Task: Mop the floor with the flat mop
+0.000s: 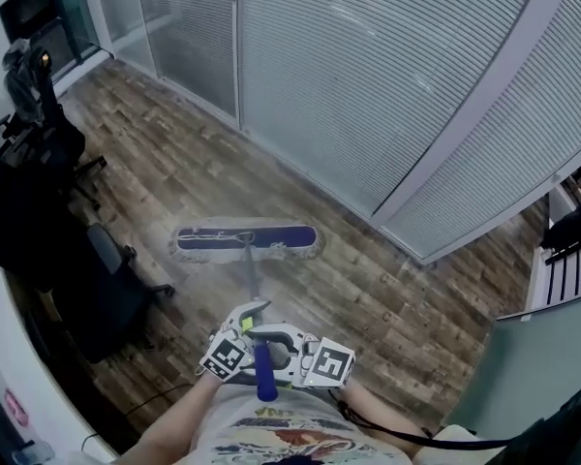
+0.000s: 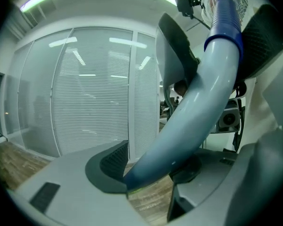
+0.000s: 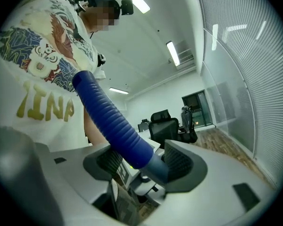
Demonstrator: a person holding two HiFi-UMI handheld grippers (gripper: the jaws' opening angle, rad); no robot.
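Observation:
The flat mop head (image 1: 246, 242), blue with a pale fringe, lies flat on the wooden floor (image 1: 174, 172) near the glass wall. Its grey pole (image 1: 251, 284) runs back toward me and ends in a blue ribbed grip (image 1: 265, 376). My left gripper (image 1: 240, 342) is shut on the pole just below the grip; in the left gripper view the pale pole (image 2: 193, 112) crosses between the jaws. My right gripper (image 1: 295, 356) is shut on the mop handle at the bottom of the blue grip (image 3: 115, 126), beside the left one.
A wall of glass panels with blinds (image 1: 387, 76) runs diagonally across the far side. Black office chairs (image 1: 97, 289) and a dark desk area (image 1: 24, 143) stand at the left. A grey partition (image 1: 533, 366) rises at the right. A cable (image 1: 126, 410) trails on the floor at lower left.

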